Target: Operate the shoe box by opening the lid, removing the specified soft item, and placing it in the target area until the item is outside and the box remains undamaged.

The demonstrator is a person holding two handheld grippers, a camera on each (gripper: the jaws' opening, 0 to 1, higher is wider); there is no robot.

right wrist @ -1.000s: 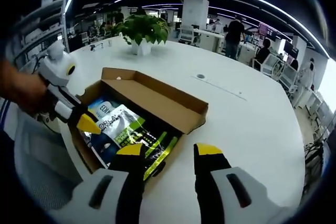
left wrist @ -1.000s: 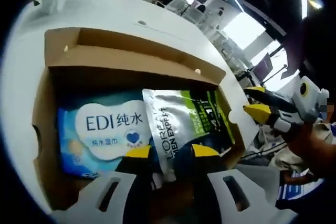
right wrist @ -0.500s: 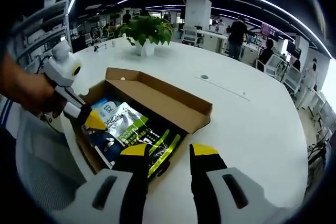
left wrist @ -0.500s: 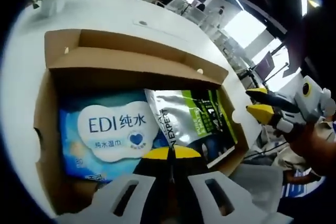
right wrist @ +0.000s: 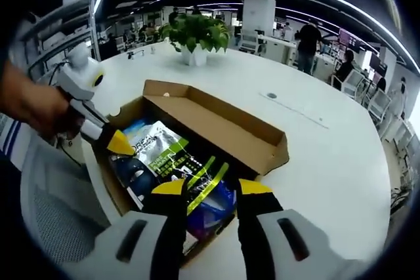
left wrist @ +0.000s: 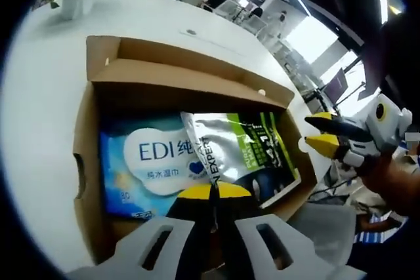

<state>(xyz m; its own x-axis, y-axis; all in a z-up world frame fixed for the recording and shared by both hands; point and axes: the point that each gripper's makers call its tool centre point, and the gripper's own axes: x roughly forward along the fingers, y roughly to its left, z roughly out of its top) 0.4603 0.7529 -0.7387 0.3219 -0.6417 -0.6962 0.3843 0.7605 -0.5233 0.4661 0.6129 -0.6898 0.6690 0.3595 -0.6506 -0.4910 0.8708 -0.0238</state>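
We count one open cardboard shoe box [left wrist: 98, 181] on the white round table [left wrist: 39, 96], lid flap [right wrist: 216, 119] folded back at the far side, and two soft packs inside it. One is a blue wet-wipes pack [left wrist: 141, 165] with a white label reading EDI, lying flat at the nine o'clock side of the box in the left gripper view. The other is a silver, green and black pouch [left wrist: 239, 152] printed MEN EXPERT, lying at the three o'clock side with its edge overlapping the wipes.

Left gripper [left wrist: 212, 191]: its yellow tips are pressed together at six o'clock, right at the near edge of the pouch; whether they pinch the pouch we cannot tell. In the right gripper view the left gripper's tip sits at the box's near corner.

Right gripper [right wrist: 211, 187]: jaws parted a little, nothing between them, hovering over the pouch's dark end inside the box. In the left gripper view it hangs at three o'clock, beside the box.

One potted plant [right wrist: 195, 34] stands on the table at twelve o'clock. A mesh chair [right wrist: 49, 208] sits at eight o'clock.
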